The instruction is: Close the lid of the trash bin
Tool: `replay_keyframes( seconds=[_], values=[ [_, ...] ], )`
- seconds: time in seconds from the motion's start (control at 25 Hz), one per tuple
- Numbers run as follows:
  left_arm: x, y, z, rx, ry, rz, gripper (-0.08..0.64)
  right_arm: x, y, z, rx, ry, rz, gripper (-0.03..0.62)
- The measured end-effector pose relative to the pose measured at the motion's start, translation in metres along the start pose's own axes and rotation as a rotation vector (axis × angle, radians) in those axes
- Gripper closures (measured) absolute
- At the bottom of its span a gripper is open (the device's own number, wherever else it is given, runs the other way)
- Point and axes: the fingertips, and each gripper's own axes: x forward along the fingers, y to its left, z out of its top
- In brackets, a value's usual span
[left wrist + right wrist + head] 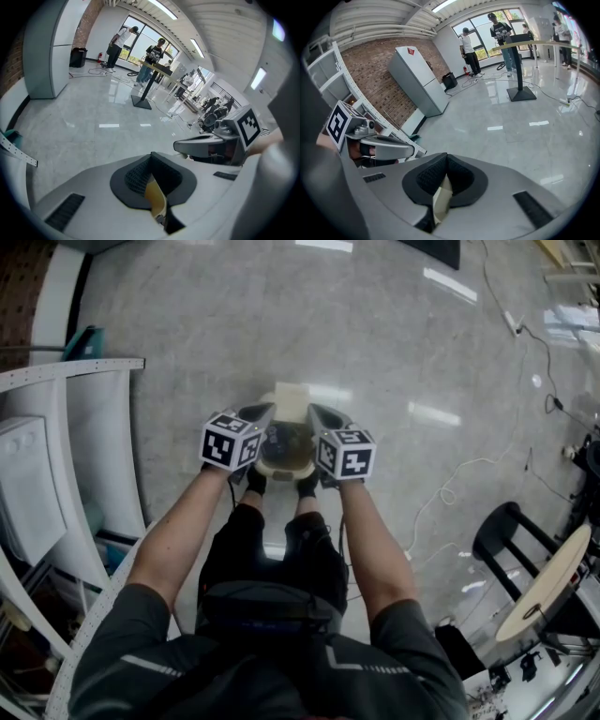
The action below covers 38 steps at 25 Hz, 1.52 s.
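A cream trash bin (286,465) stands on the floor just ahead of the person's feet, and its lid (292,397) is tipped up at the far side. Both grippers hover over the bin's open top, the left gripper (261,412) at its left rim and the right gripper (319,412) at its right rim. In the left gripper view the left gripper (151,157) has its jaws met at the tips, with the bin's cream plastic (155,199) showing below the slit. The right gripper (446,157) looks the same, shut over the cream bin (440,201). Neither holds anything.
A white perforated shelf frame (75,371) stands close on the left. At the right are a black stool (502,531), a round table (548,587) and a white cable (450,484) on the floor. People stand at a tall table (152,61) far off. A grey cabinet (417,79) is by the brick wall.
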Motion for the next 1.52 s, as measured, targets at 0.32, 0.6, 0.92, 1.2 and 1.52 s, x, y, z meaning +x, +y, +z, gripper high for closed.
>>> replay_keyframes(
  seconds=[0.32,0.6,0.92,1.2,1.52],
  values=[
    [-0.007,-0.014,-0.053,-0.011,0.074,0.0,0.568,-0.013,0.007,-0.053,-0.008,0.076,-0.007,0.581],
    [-0.005,-0.022,-0.103,-0.026,0.135,-0.009,0.568,-0.013,0.01,-0.101,-0.002,0.143,-0.007,0.581],
    [0.009,-0.025,-0.155,-0.042,0.209,-0.018,0.568,-0.005,0.006,-0.151,0.011,0.223,-0.012,0.581],
    [0.023,-0.021,-0.203,-0.071,0.263,-0.017,0.568,0.009,0.0,-0.195,0.03,0.291,-0.015,0.581],
    [0.043,-0.007,-0.23,-0.098,0.296,0.007,0.568,0.029,-0.008,-0.228,0.033,0.35,-0.012,0.581]
  ],
)
